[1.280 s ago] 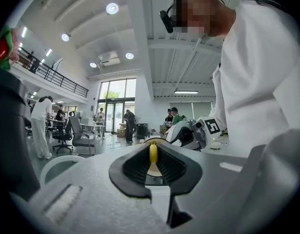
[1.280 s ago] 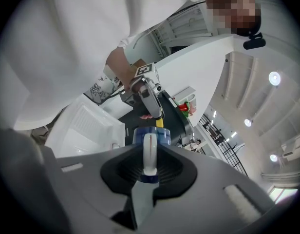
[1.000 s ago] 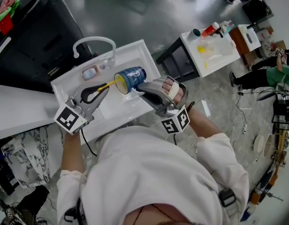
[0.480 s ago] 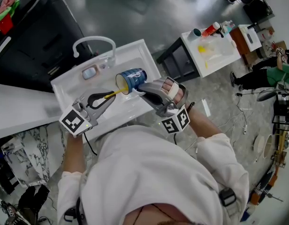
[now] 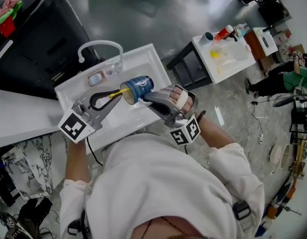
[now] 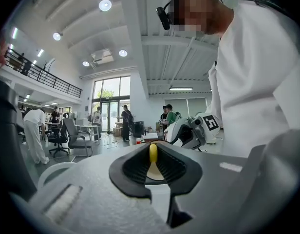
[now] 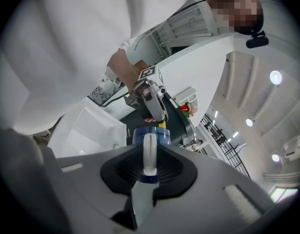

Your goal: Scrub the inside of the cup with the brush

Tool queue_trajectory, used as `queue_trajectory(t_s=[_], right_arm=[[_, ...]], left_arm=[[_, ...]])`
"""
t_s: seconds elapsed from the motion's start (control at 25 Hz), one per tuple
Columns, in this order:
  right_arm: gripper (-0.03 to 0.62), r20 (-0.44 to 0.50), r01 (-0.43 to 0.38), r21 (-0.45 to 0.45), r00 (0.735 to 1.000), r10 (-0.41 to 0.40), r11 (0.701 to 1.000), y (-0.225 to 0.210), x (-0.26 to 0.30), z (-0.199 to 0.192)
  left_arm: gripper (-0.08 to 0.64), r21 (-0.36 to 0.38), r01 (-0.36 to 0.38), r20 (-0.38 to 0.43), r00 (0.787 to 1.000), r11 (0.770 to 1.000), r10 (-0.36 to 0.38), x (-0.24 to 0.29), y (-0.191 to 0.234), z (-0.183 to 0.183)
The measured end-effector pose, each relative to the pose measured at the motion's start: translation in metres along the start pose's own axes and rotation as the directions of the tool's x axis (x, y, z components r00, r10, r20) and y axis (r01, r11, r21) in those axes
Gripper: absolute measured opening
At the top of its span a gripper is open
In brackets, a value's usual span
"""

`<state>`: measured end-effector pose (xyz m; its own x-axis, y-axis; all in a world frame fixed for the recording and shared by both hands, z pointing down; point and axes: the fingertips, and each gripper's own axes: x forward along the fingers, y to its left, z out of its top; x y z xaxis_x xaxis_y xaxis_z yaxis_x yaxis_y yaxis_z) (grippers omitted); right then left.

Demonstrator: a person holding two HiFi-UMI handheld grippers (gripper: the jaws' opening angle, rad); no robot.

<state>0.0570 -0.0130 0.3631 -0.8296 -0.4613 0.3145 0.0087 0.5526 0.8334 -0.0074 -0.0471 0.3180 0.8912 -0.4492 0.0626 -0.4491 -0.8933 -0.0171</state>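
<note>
since half a second earlier the left gripper (image 5: 108, 95) has shifted up and to the left in the head view; the right gripper (image 5: 146, 96) has kept its place. the left fingers (image 6: 135, 168) are clenched on the handle of the yellow brush (image 5: 116, 92), whose far end sits inside the mouth of the blue cup (image 5: 139, 86). the right fingers grasp the cup's white handle (image 7: 149, 155). the cup lies on its side, mouth toward the left gripper, above the white sink (image 5: 152, 56).

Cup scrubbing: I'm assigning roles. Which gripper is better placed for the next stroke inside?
Left. The left gripper is shut on the yellow brush, aimed into the blue cup; the right gripper only holds that cup by its handle.
</note>
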Motion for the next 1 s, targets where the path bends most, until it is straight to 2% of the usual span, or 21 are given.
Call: queue_trajectory(t_s=[0.2, 0.44, 0.68, 1.0], right_arm=[[0.051, 0.003, 0.007, -0.006, 1.000, -0.007, 1.000, -0.004, 0.001, 0.001], [0.052, -0.004, -0.004, 0.006, 1.000, 0.004, 1.000, -0.006, 0.003, -0.002], [0.054, -0.007, -0.014, 0.033, 1.000, 0.015, 0.999, -0.005, 0.004, -0.004], [0.054, -0.021, -0.031, 0.106, 0.999, 0.033, 0.994, -0.002, 0.007, -0.016]], left_arm=[[0.037, -0.010, -0.028, -0.013, 1.000, 1.000, 0.028, -0.011, 0.015, -0.007], [0.037, -0.067, -0.036, -0.042, 0.999, 0.997, 0.034, -0.017, 0.015, -0.036], [0.037, -0.097, -0.009, -0.096, 0.995, 0.995, -0.001, -0.014, 0.002, -0.060], [0.037, -0.109, 0.049, -0.076, 0.995, 0.993, -0.057, 0.002, -0.017, -0.055]])
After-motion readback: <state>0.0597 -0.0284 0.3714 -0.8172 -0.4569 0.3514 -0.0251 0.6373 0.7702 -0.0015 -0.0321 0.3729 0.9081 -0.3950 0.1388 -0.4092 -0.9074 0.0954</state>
